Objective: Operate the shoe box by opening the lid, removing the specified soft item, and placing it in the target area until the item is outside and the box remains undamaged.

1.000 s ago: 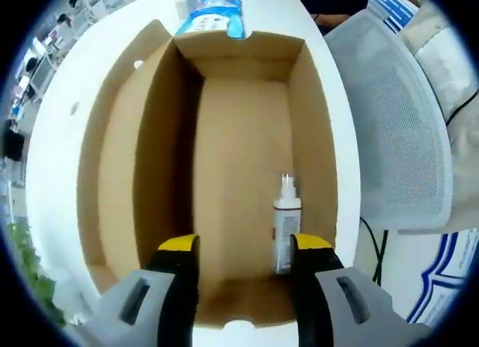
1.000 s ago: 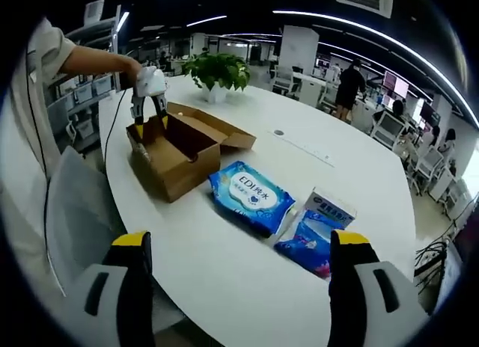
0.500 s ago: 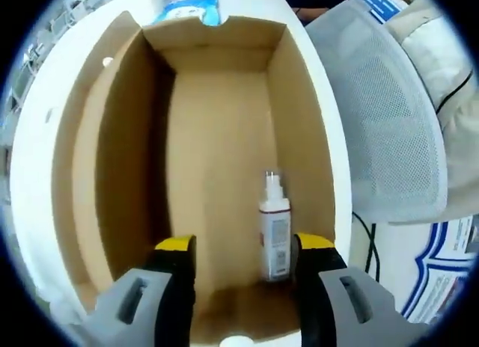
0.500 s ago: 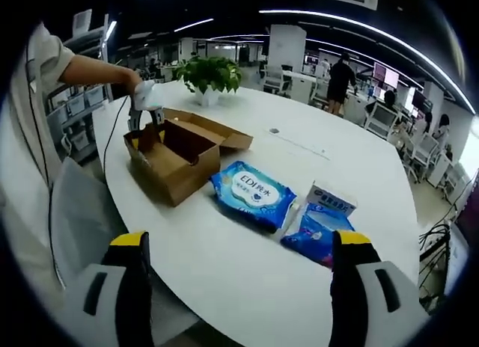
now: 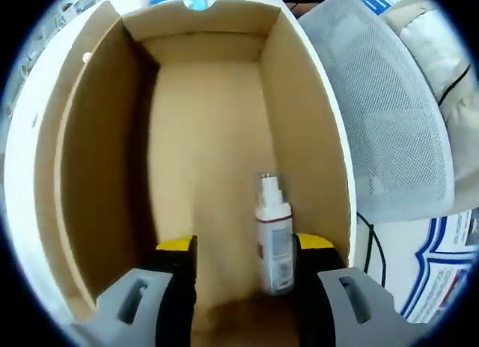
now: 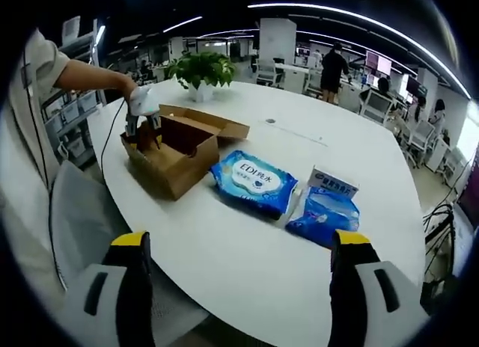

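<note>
Left gripper view looks straight down into the open shoe box (image 5: 202, 160), where a small white spray bottle (image 5: 273, 238) lies on the cardboard floor against the right-hand wall, its nozzle pointing away from the camera. It is the one thing inside. Whether it counts as the soft item the task names is doubtful, since it looks rigid. The left gripper (image 5: 245, 246) hangs just over the near end of the box with its yellow-tipped jaws apart; the bottle sits just inside the right jaw, so the spread seems set to straddle it for a grasp.

In the right gripper view the box sits near the edge of a round white table (image 6: 359, 265), lid folded back, and a person's hand holds the left gripper (image 6: 142, 131) dipped into it. Beside the box lie a blue wipes pack (image 6: 253, 181) and a smaller blue packet (image 6: 323, 216). The right gripper (image 6: 239, 250) waits well apart, jaws wide and empty, apparently kept clear.
</note>
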`<state>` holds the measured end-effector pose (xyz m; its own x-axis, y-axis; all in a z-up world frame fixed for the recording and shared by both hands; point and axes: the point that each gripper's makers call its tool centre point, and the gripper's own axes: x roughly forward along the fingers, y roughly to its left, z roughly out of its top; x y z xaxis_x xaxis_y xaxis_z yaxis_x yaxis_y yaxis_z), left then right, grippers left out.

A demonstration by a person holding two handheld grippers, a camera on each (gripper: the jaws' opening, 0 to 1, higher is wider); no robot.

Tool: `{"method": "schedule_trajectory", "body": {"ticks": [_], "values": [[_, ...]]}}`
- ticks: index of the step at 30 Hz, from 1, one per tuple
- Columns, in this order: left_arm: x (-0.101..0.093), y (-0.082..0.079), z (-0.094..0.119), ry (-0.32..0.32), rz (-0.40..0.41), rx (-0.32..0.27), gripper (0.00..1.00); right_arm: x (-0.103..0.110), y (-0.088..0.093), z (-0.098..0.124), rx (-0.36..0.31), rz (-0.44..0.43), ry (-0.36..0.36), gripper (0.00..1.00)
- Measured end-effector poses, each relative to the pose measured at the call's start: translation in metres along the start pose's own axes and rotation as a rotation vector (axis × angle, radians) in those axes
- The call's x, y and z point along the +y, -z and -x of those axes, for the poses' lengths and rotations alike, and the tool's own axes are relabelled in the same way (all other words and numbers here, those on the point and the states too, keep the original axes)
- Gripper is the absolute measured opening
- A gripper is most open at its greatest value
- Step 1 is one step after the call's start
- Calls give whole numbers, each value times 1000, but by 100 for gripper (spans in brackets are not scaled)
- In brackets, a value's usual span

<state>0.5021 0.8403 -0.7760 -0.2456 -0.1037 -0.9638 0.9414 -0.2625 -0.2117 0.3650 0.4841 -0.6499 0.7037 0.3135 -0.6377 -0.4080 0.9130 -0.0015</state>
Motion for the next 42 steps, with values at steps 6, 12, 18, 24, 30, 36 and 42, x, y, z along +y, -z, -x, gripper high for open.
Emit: {"method": "schedule_trajectory", "body": {"ticks": [6,12,18,24,30,36,42], "values": [[10,3,1,-55,-5,3,38,1,0,-2,1,-3,-4,94],[8,3,-2,-68,-36,1,31,1,0,-3,-1,-2,-5,93],[6,1,-11,-85,-64,1,24,3,-2,-4,-11,-1,-10,92],[6,7,-20,-101,-102,37,22,7,-1,-4,-15,-5,-20,90],[14,5,-21,-146,-81,2,21,10,-2,-5,-30,-7,-31,88],[12,-4,-16,-180,-76,-33,19,11,-4,-6,-38,-6,-38,86],[12,-10,-5,-208,-59,-65,18,13,-8,-7,-52,-12,-50,84]]}}
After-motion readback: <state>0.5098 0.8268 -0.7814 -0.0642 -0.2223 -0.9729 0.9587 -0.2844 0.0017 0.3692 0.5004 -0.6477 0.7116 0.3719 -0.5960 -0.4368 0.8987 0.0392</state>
